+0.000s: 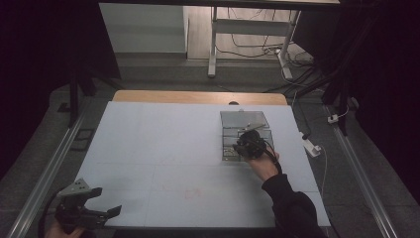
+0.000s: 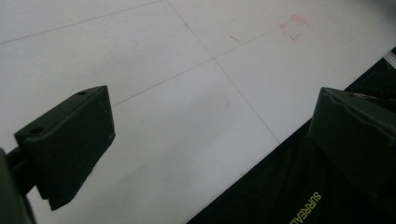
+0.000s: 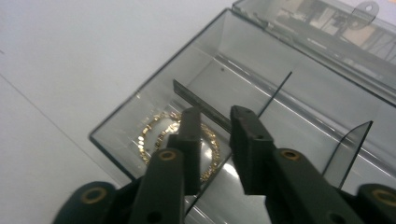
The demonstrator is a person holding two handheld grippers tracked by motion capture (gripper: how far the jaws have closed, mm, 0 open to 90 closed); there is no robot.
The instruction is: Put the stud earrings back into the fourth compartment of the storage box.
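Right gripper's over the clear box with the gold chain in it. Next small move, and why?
Probably lift the right gripper straight up out of the clear box. Its jaws stand slightly apart with nothing between them, and the gold chain lies coiled on the floor of the near corner compartment, so the drop looks done. One jaw tip sits beside a thin divider, so rise before moving sideways.

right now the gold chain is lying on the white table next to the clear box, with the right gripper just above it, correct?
Not quite. The gold chain lies inside the clear box, in a corner compartment, not on the white table beside it. The right gripper view shows this. The rest holds: the right gripper hangs just above the chain, its jaws a little apart with nothing between them.
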